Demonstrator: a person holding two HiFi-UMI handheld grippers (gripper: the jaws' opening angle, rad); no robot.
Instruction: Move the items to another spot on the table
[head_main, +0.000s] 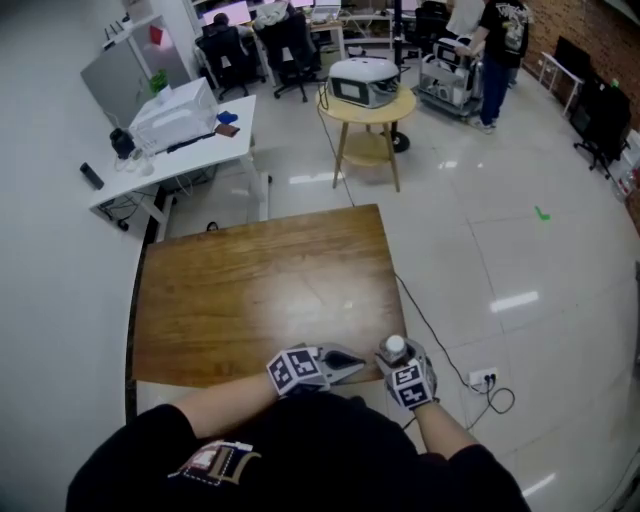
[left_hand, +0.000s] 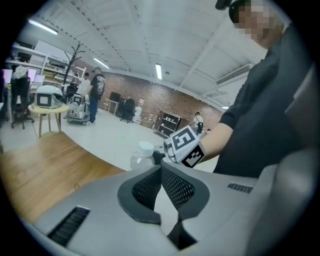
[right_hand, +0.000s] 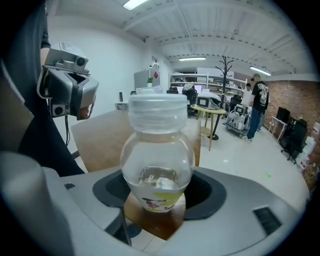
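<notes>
Holds the right claw (right_hand: 159, 189) closed around a small clear bottle (right_hand: 157, 150), pads seemingly pressed against its round sides. Stands that bottle, white-capped and almost empty, on the near right corner of the counter (head_main: 250, 290), low and right of centre in the head view. Parks the left claw (left_hand: 161, 172) just left of it at the counter's near edge, clenched on nothing.

Shows no other item on the wooden top, up to its far edge. Reads as an early stage: bottle gripped but apparently not yet lifted, so carrying it to a new spot and letting go remain to be done.

Further off, places a round side table (head_main: 367, 112) at upper centre, a white desk (head_main: 180, 140) at upper left, and a person (head_main: 500, 50) standing at upper right.
</notes>
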